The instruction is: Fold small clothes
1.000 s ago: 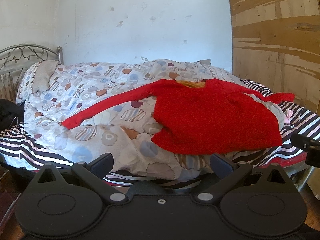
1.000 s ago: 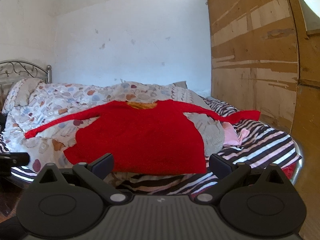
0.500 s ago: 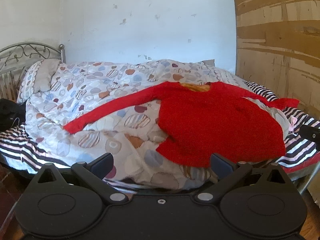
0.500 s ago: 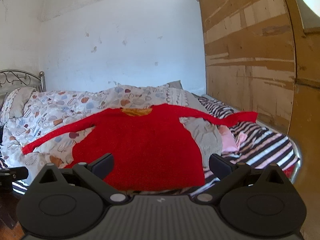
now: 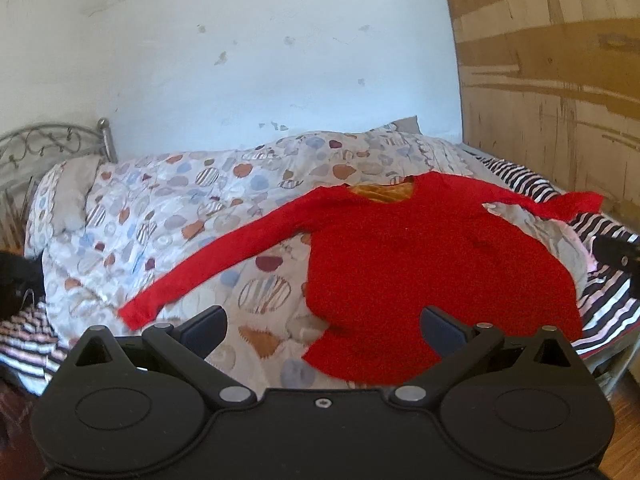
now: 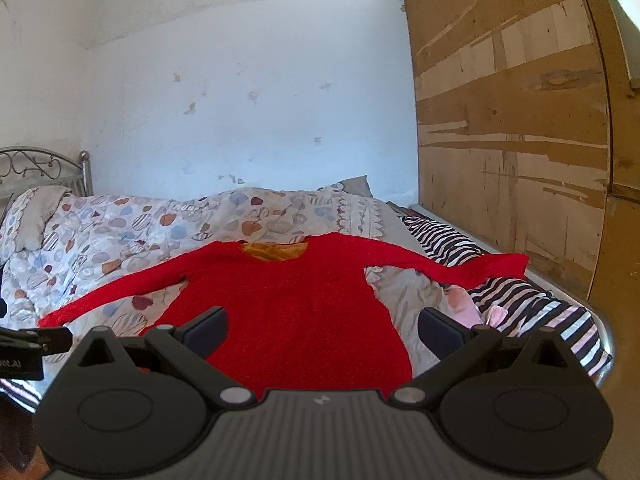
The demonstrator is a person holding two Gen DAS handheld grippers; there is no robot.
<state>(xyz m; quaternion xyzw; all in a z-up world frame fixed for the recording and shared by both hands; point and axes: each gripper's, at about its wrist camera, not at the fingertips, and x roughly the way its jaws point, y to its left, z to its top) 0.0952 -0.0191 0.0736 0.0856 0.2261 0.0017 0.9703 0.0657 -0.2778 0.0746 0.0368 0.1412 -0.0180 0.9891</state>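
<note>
Lying spread flat on the patterned duvet (image 6: 120, 224) of the bed (image 6: 560, 312), front up: a red long-sleeved sweater (image 6: 296, 312), both sleeves stretched out to the sides, right sleeve reaching over the striped sheet (image 6: 448, 240). Hovering near the bed edge, in front of the sweater hem: left gripper (image 5: 324, 328), wide open and holding nothing. Hovering likewise over the hem, apart from the cloth: right gripper (image 6: 324, 326), wide open too, gripping nothing. Standing behind the bed: a white wall (image 6: 248, 100) and a wooden board (image 6: 512, 128).
</note>
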